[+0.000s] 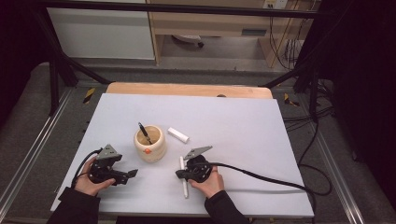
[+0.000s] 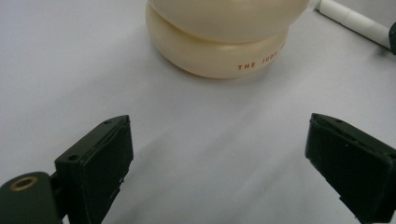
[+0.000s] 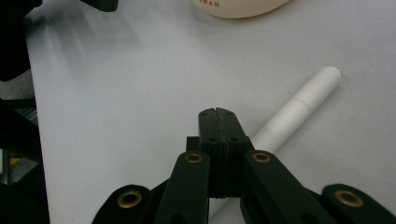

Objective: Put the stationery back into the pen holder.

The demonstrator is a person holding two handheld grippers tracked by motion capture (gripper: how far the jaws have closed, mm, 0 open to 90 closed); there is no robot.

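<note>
In the high view, the right hand-held gripper (image 1: 180, 174) sat low and just right of centre, with a white pen (image 1: 184, 179) lying lengthwise on the grey surface (image 1: 243, 126) at its tip. The right gripper view showed that gripper's jaws pressed fully together, nothing between them; the pen (image 3: 299, 109) ran diagonally from behind the closed jaws toward the upper right of the frame, just beside them, and whether they touched it could not be told.

The left hand-held gripper (image 1: 133, 173) lay at the lower left of the high view, held in the person's left hand (image 1: 88, 184). In its own view the jaws stood spread wide over bare surface, gripping nothing.

A cream pot (image 1: 150, 143) stood at the middle of the high view, above and between the two grippers, with a dark pen (image 1: 144, 132) leaning inside it. A short white cap (image 1: 178, 135) lay just to the pot's right.
</note>
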